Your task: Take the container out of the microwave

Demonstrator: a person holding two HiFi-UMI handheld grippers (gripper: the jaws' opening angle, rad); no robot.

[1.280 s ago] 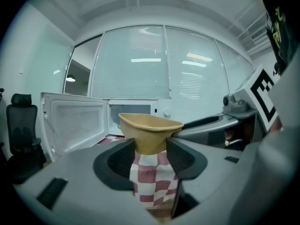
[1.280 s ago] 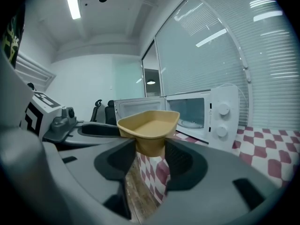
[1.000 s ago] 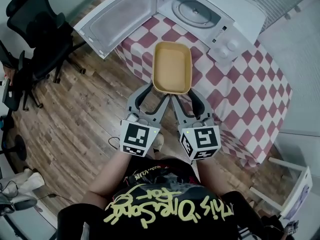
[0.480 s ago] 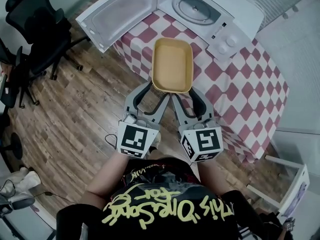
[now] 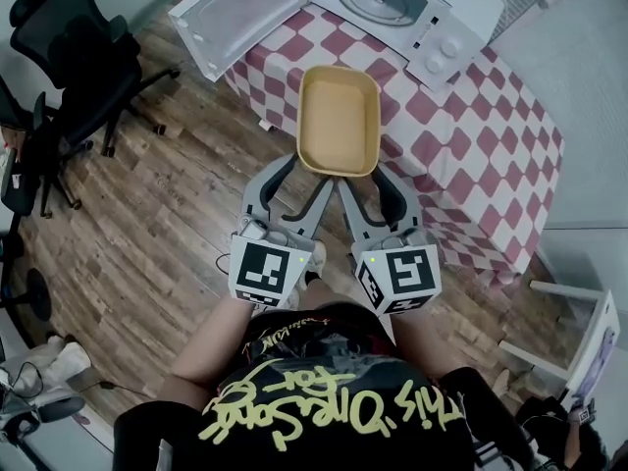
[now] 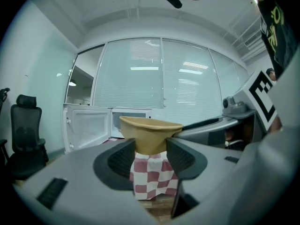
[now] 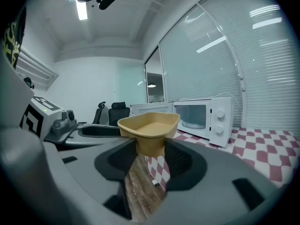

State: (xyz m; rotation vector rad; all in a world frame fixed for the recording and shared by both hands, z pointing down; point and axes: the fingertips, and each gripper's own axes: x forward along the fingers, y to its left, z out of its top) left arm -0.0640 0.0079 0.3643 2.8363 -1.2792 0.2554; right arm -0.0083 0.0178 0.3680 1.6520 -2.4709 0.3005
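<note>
At the edge of a red-checked tabletop [image 5: 461,155], open microwave [image 5: 432,18] behind. Holding a tan container [image 5: 339,121] aloft, left gripper [image 5: 309,177] and right gripper [image 5: 361,179] both clenched on its near end.

Table [image 5: 461,145] w/ check cloth: open microwave [image 5: 432,8]. Floor [image 5: 147,234]: office chairs [image 5: 88,67], prob. cables [image 5: 27,373].

Checkered tablecloth [image 5: 471,155]; office chair [image 5: 86,65] (black)

Head view looks steeply down; both gripper views sit close behind the shared container [image 5: 339,121], facing the microwave [image 5: 392,8] at its 12 o'clock.
</note>
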